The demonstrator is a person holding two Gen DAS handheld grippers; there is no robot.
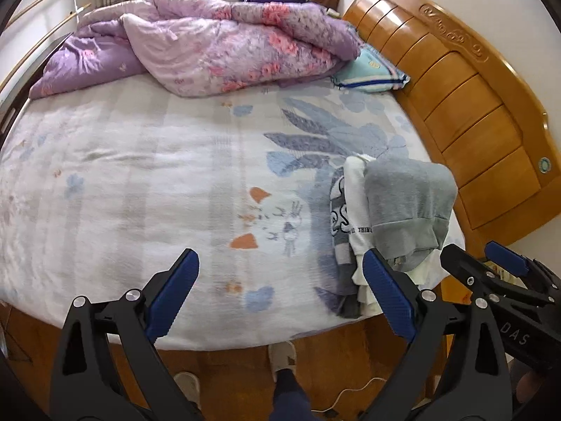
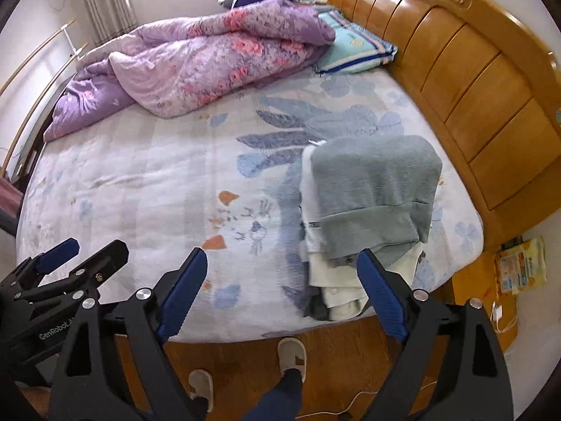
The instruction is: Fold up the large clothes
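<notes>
Both claws, the left gripper and right gripper, hang spread and empty over the bed's near edge. The folded grey fleece garment tops a stack by the carved wooden headboard (seemingly finished). Fetch the next piece without brushing that pile; the pale floral bedsheet lies bare, a crumpled purple floral quilt behind.

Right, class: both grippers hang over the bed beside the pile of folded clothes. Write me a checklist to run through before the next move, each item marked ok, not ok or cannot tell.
1. Left gripper empty, jaws wide: ok.
2. Right gripper empty, jaws wide: ok.
3. Grey garment lies folded on top of the stack: ok.
4. Stack sits fully on the bed: not ok, its near end reaches the mattress edge.
5. Bare sheet free for spreading the next garment: ok.
6. Another large garment waiting to be folded: cannot tell; only the purple quilt lies unfolded.
</notes>
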